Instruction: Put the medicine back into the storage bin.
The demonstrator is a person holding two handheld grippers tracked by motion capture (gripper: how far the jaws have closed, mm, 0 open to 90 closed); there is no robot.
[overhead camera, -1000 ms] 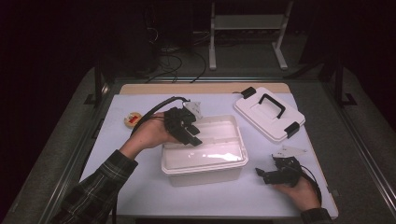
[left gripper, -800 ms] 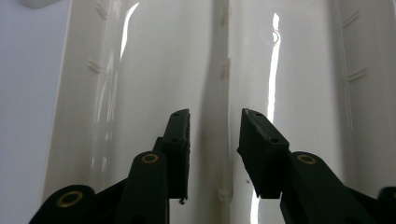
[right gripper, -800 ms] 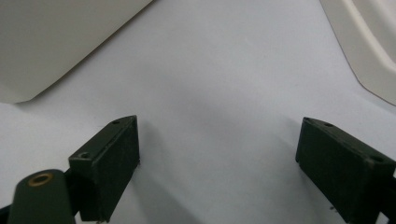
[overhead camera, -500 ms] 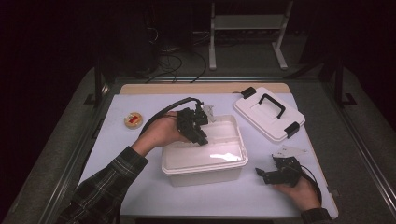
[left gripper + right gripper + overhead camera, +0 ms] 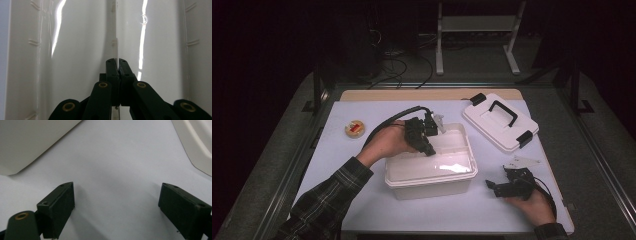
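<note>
Your left gripper [image 5: 428, 142] shifted slightly toward the far edge over the white bin [image 5: 430, 172], jaws just closing, high view, bin mid-table, right gripper [image 5: 499, 187] near right edge, left gripper view, jaws together, nothing clearly held, right gripper view, jaws apart over bare table [image 5: 120, 170].

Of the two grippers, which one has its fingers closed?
The left gripper, over the open white box; its fingers pinch a thin pale strip. The right gripper rests open on the table.
</note>
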